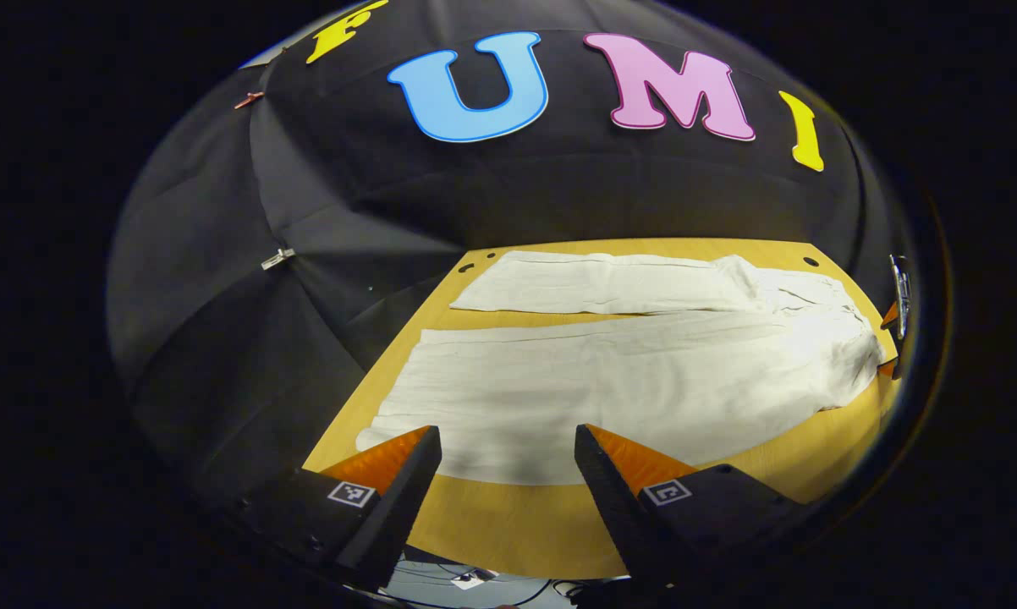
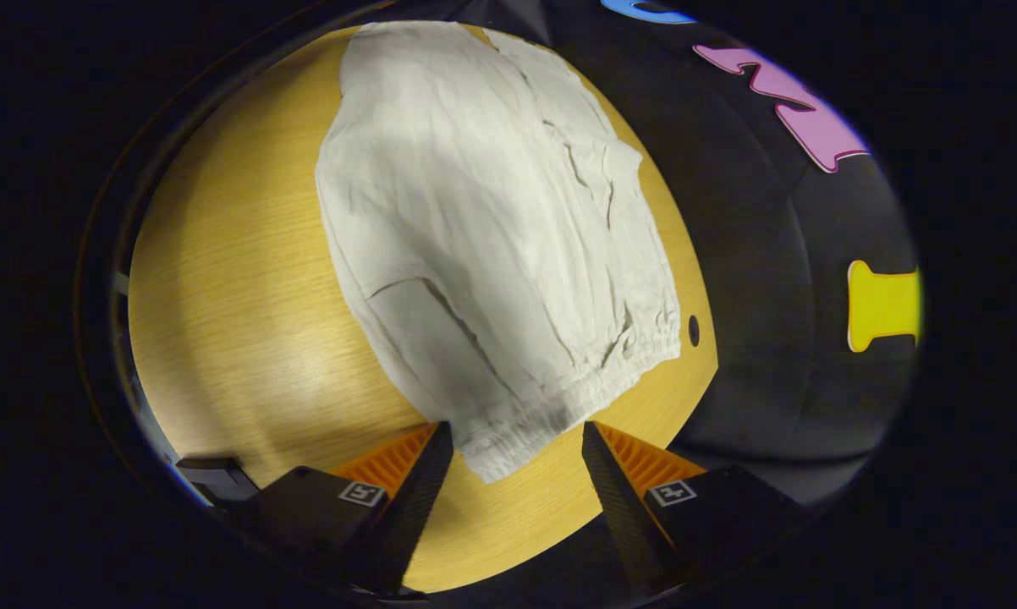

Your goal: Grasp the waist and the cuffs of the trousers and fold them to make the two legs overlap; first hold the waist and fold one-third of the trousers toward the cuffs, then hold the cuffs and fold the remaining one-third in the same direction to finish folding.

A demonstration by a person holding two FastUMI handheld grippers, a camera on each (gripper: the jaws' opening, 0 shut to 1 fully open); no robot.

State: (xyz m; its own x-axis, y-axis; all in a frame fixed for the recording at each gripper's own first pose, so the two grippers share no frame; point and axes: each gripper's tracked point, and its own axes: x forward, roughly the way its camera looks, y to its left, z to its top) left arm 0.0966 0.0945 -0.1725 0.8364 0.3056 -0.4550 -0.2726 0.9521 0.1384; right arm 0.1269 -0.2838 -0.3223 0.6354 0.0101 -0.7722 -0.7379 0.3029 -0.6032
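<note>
The white trousers (image 1: 610,372) are lying flat and spread out on the yellow wooden desk (image 1: 508,524). In the left gripper view the two legs are lying side by side with a thin strip of desk showing between them, so they are not overlapping yet. That makes me think the task is only starting: the legs need to be laid one on the other, and after that both one-third folds are left to do.

The left hand-held gripper (image 1: 508,444) is hanging over the near leg's edge, close to the cuffs (image 1: 415,423). Its fingers are standing wide apart and holding nothing. Whether the tips are touching the cloth is hard to tell.

The right hand-held gripper (image 2: 517,440) is pointing at the waist (image 2: 551,414), the bunchy stretchy end of the trousers. Its fingers are wide apart too, one on each side of the waist corner, and they are not squeezing it.

Around the desk the black booth cloth is hanging, with a small clip (image 1: 277,259) pinning it. A little round hole (image 2: 693,330) is sitting in the desk just beside the waist. A dark box-like thing (image 2: 212,475) is peeking in at the desk's edge. Nothing is lying on the trousers, so nothing looks to be blocking the fold. The cloth is wrinkly near the waist, which could make a neat fold harder.
</note>
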